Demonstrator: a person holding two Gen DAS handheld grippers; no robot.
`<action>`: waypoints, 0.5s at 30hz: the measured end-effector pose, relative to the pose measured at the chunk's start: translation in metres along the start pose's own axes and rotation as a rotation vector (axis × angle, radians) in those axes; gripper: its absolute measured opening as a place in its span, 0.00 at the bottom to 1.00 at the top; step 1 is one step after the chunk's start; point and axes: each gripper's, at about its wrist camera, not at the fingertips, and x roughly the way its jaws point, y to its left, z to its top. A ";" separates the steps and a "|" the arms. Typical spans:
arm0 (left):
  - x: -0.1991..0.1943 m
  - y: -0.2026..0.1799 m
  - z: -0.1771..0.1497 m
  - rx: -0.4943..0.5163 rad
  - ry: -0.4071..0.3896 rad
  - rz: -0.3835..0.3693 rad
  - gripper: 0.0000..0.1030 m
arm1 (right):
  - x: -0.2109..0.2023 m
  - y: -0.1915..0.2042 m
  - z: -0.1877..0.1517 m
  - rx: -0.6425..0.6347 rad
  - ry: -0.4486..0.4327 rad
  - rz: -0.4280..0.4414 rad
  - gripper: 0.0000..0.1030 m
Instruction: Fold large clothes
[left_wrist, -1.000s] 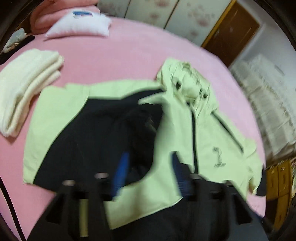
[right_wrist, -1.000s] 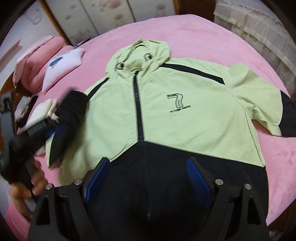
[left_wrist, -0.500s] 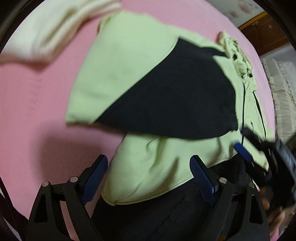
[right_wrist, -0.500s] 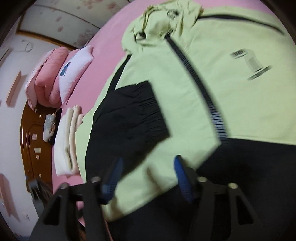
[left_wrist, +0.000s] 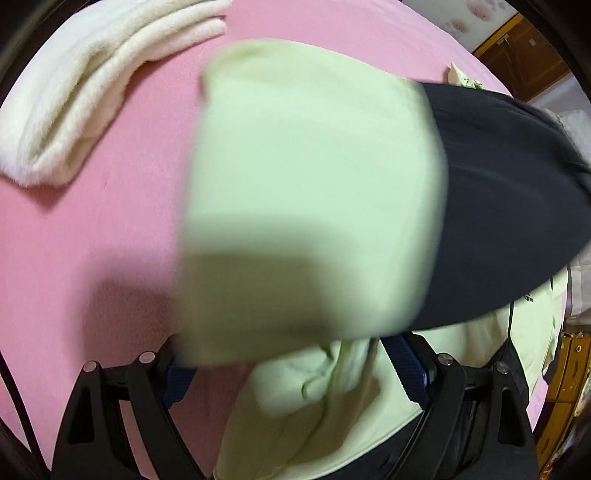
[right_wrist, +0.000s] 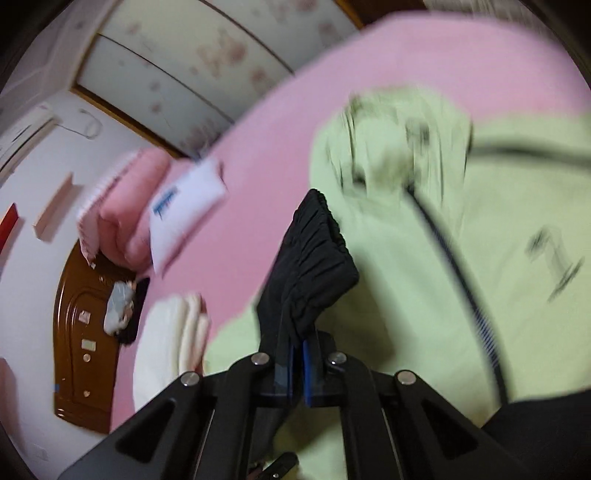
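Note:
A light green and black hooded jacket (right_wrist: 461, 280) lies front-up on a pink bed (right_wrist: 424, 62). My right gripper (right_wrist: 297, 369) is shut on the black elastic cuff (right_wrist: 314, 258) of the jacket's sleeve and holds it above the jacket. In the left wrist view the raised sleeve (left_wrist: 314, 192), green then black, hangs blurred in front of the camera. My left gripper (left_wrist: 295, 373) is open, its fingers either side of bunched green fabric (left_wrist: 332, 387) at the jacket's side.
A folded white blanket (left_wrist: 92, 85) lies on the bed to the left of the jacket; it also shows in the right wrist view (right_wrist: 166, 343). A white pillow (right_wrist: 184, 210) and pink bedding (right_wrist: 125, 206) sit at the head. A wooden door (right_wrist: 81, 343) stands beyond.
My right gripper has shut on the black cuff and lifted the sleeve. The sleeve has risen in front of the left camera. My left gripper has stayed open, closer to the fabric.

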 end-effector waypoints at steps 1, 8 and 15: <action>-0.001 0.002 0.000 0.001 -0.007 0.002 0.86 | -0.013 0.003 0.009 -0.028 -0.040 -0.014 0.03; -0.019 0.024 -0.008 -0.044 -0.081 0.072 0.85 | -0.062 -0.045 0.021 -0.070 -0.063 -0.252 0.03; -0.035 0.051 -0.021 -0.052 -0.078 0.065 0.84 | -0.051 -0.131 -0.019 0.067 0.083 -0.510 0.03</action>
